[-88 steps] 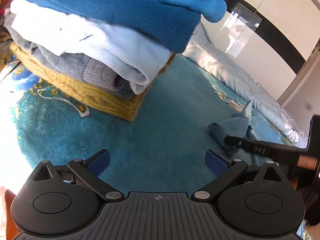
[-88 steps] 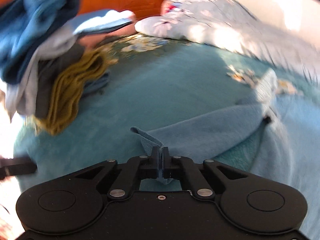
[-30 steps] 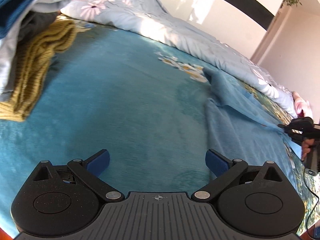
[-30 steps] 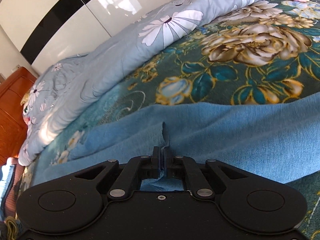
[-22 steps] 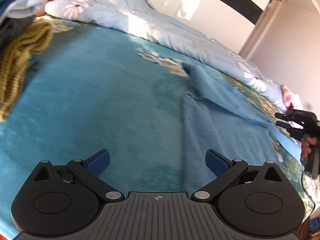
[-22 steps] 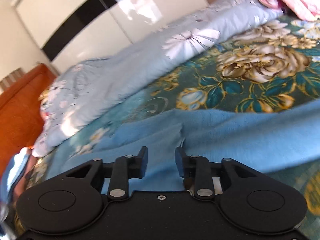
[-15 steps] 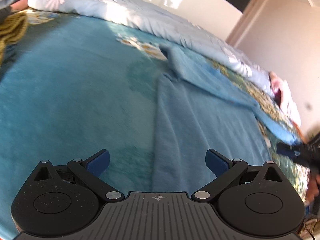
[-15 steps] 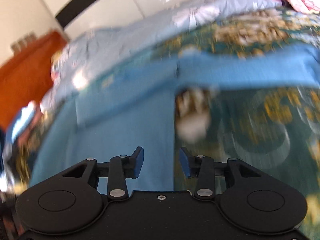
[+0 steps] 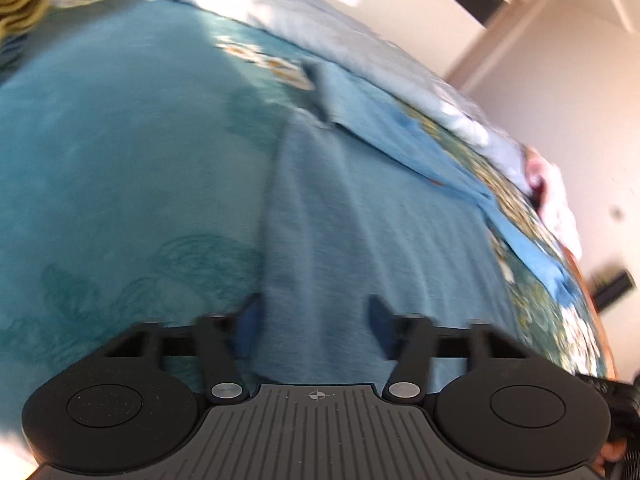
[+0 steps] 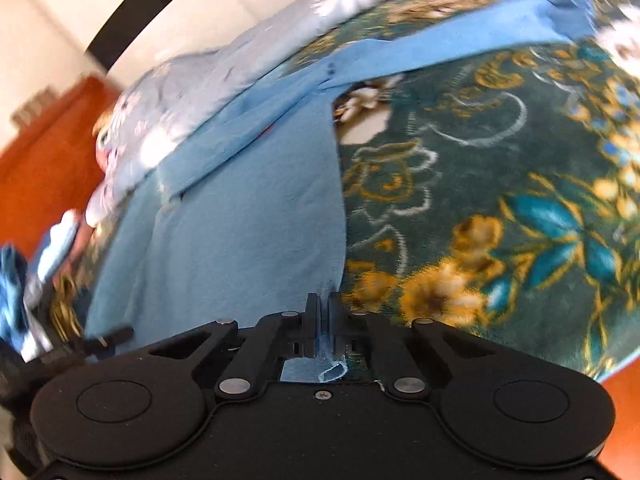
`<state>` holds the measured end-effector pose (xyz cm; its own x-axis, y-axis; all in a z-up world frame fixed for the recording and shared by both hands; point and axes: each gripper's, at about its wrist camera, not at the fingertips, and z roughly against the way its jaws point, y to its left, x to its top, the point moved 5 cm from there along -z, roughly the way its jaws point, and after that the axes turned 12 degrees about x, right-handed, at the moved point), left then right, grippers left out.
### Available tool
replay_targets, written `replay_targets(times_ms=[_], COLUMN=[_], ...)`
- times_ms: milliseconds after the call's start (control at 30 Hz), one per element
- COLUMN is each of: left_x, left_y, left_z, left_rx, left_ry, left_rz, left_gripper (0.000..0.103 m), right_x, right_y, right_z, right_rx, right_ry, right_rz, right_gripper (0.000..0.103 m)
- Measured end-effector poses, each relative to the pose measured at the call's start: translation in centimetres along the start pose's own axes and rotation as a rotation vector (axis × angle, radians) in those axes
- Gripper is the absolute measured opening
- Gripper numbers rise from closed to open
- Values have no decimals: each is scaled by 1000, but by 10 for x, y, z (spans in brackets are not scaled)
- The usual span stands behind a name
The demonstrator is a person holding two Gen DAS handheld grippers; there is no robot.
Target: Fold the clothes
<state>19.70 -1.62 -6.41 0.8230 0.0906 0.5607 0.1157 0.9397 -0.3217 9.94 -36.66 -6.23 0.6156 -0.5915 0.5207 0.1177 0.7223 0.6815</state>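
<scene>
A light blue long-sleeved garment [image 9: 360,216] lies spread on the bed; in the right wrist view [image 10: 240,216] one sleeve stretches to the upper right. My left gripper [image 9: 314,320] is open, its jaws partly drawn in, straddling the garment's near left edge. My right gripper [image 10: 323,312] is shut on the garment's bottom right corner, with a fold of blue cloth showing behind the jaws.
The teal floral blanket [image 9: 120,168] covers the bed, with a pale flowered duvet [image 9: 280,4] along the far side. A stack of folded clothes [image 10: 24,280] sits at the left. A pink cloth [image 9: 556,200] lies at the far right.
My right gripper let go of the sleeve, moved down and shut on the garment's bottom corner. My left gripper moved over the garment's near edge and its jaws narrowed.
</scene>
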Motion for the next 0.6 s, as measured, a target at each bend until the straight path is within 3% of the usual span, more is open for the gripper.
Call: replay_targets(times_ms=[100,300,533,600], left_x=[-4,-13,-19,-16], left_y=[-1,-3,-2,2], left_z=[3,9,7,8], left_rx=[3,9,19,6], left_ry=[2,5,42,46], left_rz=[7,21,45,56], left_gripper=[7,5,5,6], right_x=[4,18,13,11], right_y=[6,2,-25,-29], right_z=[12,37,37,38], right_rx=[-13,-84,-103,-99], right_ry=[-43,-116,-88,-93], right_rz=[38,80,0,-27], right_gripper=[4,3,3,9])
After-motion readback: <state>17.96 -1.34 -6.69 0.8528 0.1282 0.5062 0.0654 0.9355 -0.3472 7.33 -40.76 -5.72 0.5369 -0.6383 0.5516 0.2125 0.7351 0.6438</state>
